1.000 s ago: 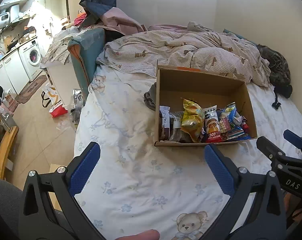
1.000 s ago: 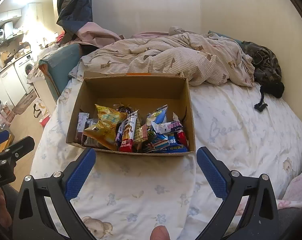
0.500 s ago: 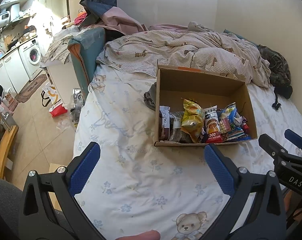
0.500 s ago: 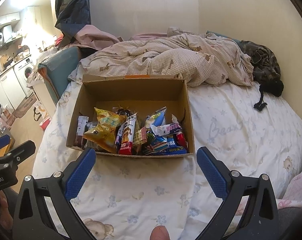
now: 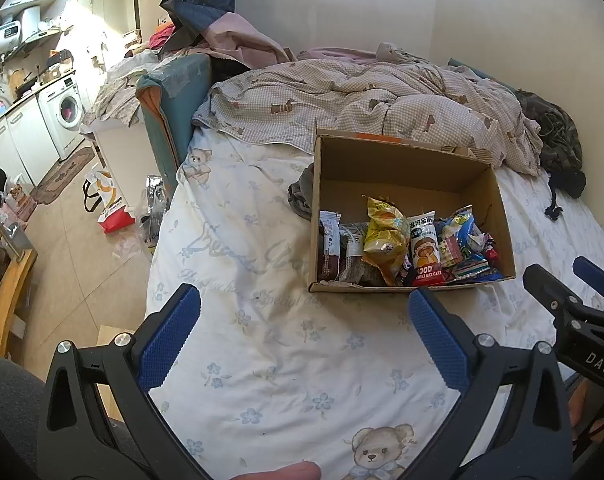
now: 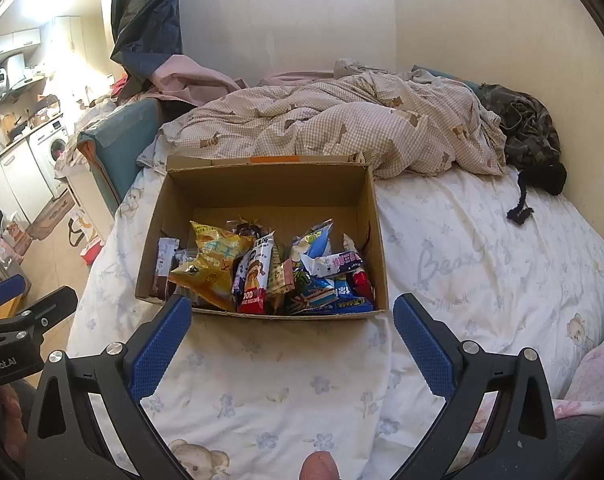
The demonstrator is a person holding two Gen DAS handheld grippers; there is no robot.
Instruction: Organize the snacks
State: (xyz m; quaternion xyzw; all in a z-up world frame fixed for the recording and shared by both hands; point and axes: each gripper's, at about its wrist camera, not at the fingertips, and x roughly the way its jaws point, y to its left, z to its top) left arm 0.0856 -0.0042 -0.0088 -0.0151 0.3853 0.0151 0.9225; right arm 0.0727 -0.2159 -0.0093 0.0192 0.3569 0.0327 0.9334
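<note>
Both tools, left (image 5: 304,308) and right (image 6: 292,318), gape empty; snack box (image 6: 262,184) sits just ahead.

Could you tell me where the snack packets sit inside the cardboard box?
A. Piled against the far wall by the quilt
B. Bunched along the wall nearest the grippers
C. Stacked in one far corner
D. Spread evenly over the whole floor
B: in the right wrist view the snack packets crowd the near wall of the cardboard box, leaving the far floor bare.
</note>
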